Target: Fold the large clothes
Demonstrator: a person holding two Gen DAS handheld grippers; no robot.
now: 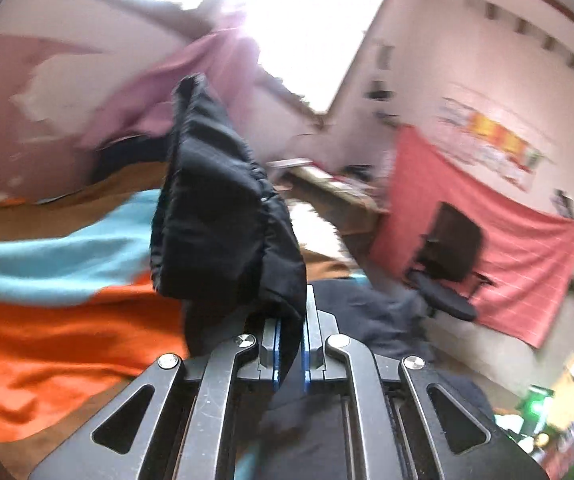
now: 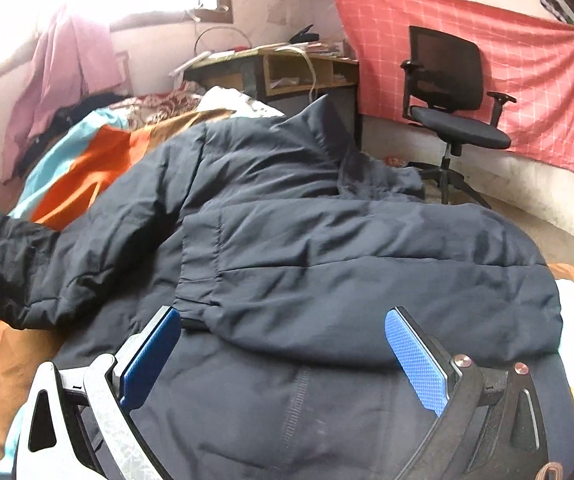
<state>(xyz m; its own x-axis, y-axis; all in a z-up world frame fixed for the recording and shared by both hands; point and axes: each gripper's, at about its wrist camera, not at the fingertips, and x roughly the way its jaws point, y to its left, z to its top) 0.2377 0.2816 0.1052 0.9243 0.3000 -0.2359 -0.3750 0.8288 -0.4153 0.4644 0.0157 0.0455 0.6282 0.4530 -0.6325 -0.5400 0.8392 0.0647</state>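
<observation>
A dark navy padded jacket [image 2: 327, 240] lies spread over the bed, its collar toward the far end. My left gripper [image 1: 291, 344] is shut on a bunched end of the jacket, seemingly a sleeve cuff [image 1: 223, 208], which stands up dark in front of the left wrist camera. In the right wrist view that sleeve [image 2: 27, 264] runs off to the left edge, lifted. My right gripper [image 2: 283, 328] stands open just above the jacket's lower body, blue pads [image 2: 419, 360] wide apart with cloth below them but nothing pinched.
An orange, light blue and brown bedspread [image 2: 87, 164] covers the bed. A black office chair [image 2: 455, 92] stands by a red checked wall cloth [image 2: 527, 60]. A cluttered wooden desk [image 2: 295, 72] sits beyond the bed, pink cloth [image 2: 67, 68] hangs by the bright window.
</observation>
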